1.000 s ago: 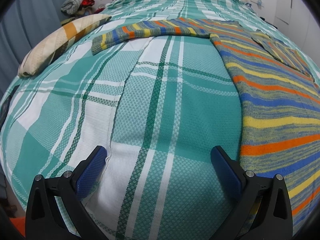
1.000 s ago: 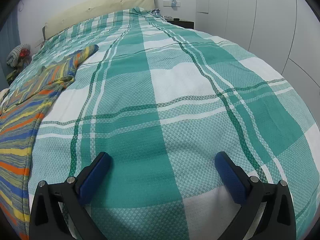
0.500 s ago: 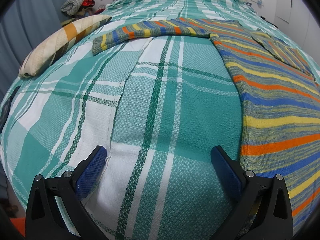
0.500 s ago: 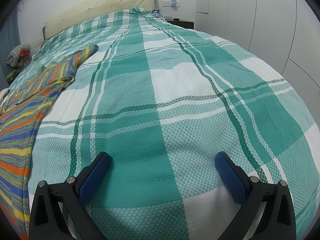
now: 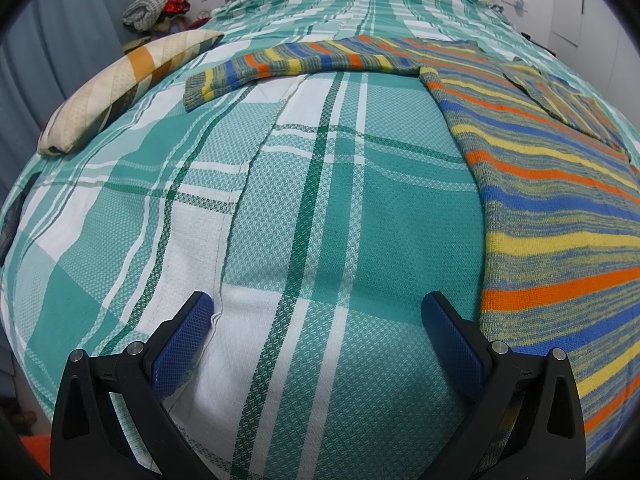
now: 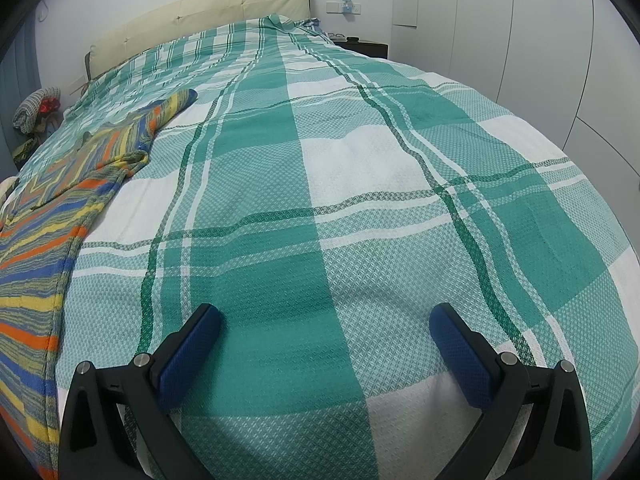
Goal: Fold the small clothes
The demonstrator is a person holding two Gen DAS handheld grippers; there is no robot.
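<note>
Sweater [image 5: 560, 208] spread flat on the bed [image 5: 320, 208], unfolded.
Left view: left claw [image 5: 316, 320] released, sweater just to its right, sleeve stretching left. Right view: right claw [image 6: 324, 328] released, sweater [image 6: 36, 240] further left; left hand looks nearer.

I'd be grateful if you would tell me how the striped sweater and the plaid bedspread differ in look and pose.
The striped sweater has orange, yellow and blue bands; the plaid bedspread is teal and white checks. The sweater lies on top with one sleeve stretched out; the bedspread covers the whole bed beneath it. Both lie flat, untouched by either tongs.
</note>
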